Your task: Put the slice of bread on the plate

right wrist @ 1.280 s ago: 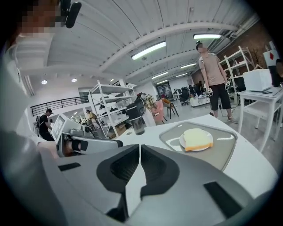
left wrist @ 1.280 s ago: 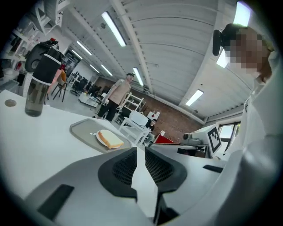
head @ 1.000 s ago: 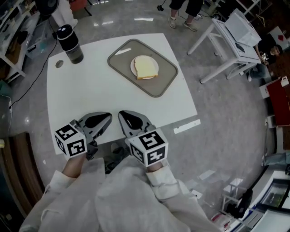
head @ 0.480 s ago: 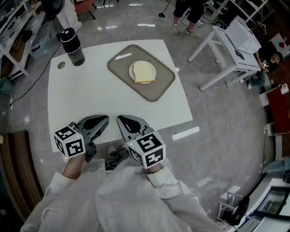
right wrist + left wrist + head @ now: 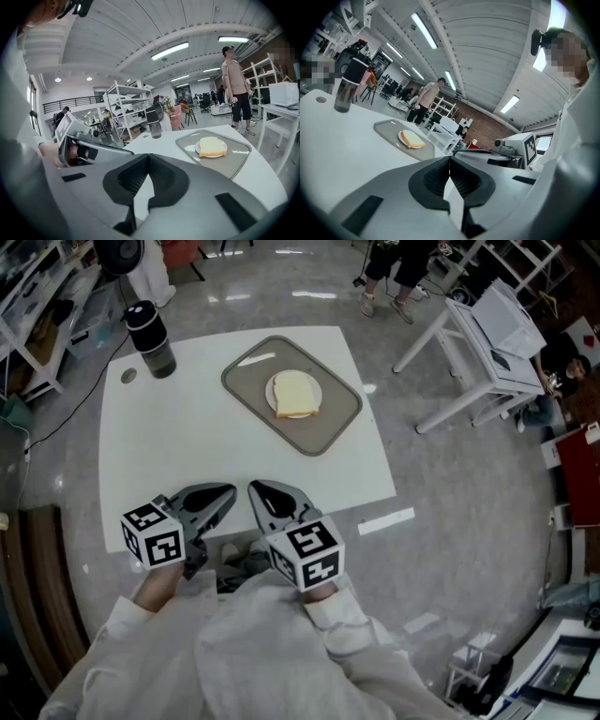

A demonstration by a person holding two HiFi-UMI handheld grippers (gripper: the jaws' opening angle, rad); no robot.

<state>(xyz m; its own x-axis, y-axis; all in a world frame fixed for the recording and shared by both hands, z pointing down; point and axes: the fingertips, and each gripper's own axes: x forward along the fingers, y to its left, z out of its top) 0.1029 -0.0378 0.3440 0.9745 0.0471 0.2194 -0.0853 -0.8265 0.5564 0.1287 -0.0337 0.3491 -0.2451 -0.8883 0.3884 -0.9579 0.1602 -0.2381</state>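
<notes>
- Left gripper (image 5: pixel 219 495): jaws pressed fully together, tips meeting, nothing between them. Held over the 6 o'clock edge of the white table (image 5: pixel 187 442).
- Right gripper (image 5: pixel 262 494): jaws likewise closed tip to tip and empty, just beside the left gripper.
- Slice of bread (image 5: pixel 295 393): lies flat on the small white plate (image 5: pixel 272 390), well apart from both grippers, at about 1 o'clock from them.
- Grey tray (image 5: pixel 330 421): carries the plate.
- Dark tumbler (image 5: pixel 150 337): upright at the table's 11 o'clock corner.
</notes>
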